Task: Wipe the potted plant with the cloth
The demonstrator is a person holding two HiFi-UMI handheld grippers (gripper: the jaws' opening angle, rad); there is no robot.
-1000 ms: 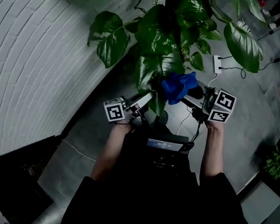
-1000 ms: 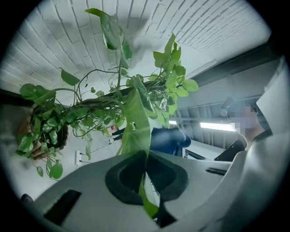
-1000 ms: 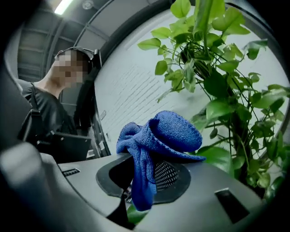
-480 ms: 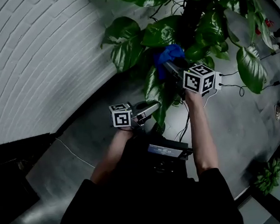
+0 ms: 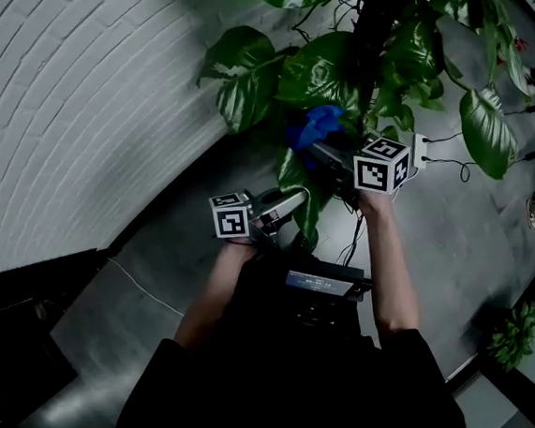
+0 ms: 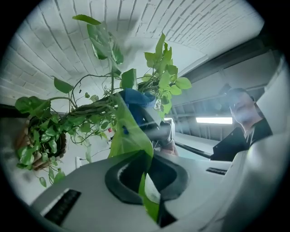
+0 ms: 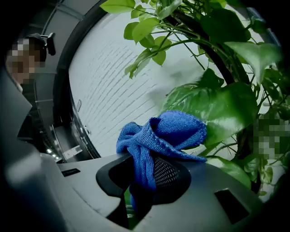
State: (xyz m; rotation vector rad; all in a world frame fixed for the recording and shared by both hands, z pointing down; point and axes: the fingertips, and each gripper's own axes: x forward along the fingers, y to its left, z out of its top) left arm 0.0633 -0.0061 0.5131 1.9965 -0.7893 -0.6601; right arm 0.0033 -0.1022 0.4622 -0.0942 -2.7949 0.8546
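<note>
My left gripper [image 6: 147, 183] is pressed together on one long, smooth, waxy green leaf [image 6: 131, 136] of the potted plant [image 5: 328, 61], and the blade runs edge-on between the jaws. My right gripper [image 7: 140, 181] pinches the single blue cloth [image 7: 163, 131], a nubby knitted fabric bunched into a soft lump. It sits high among the foliage, just beside a broad glossy leaf [image 7: 226, 108] and near the dark central stem [image 5: 372, 29]. Behind the plant stands one white painted brick wall [image 5: 70, 114].
</note>
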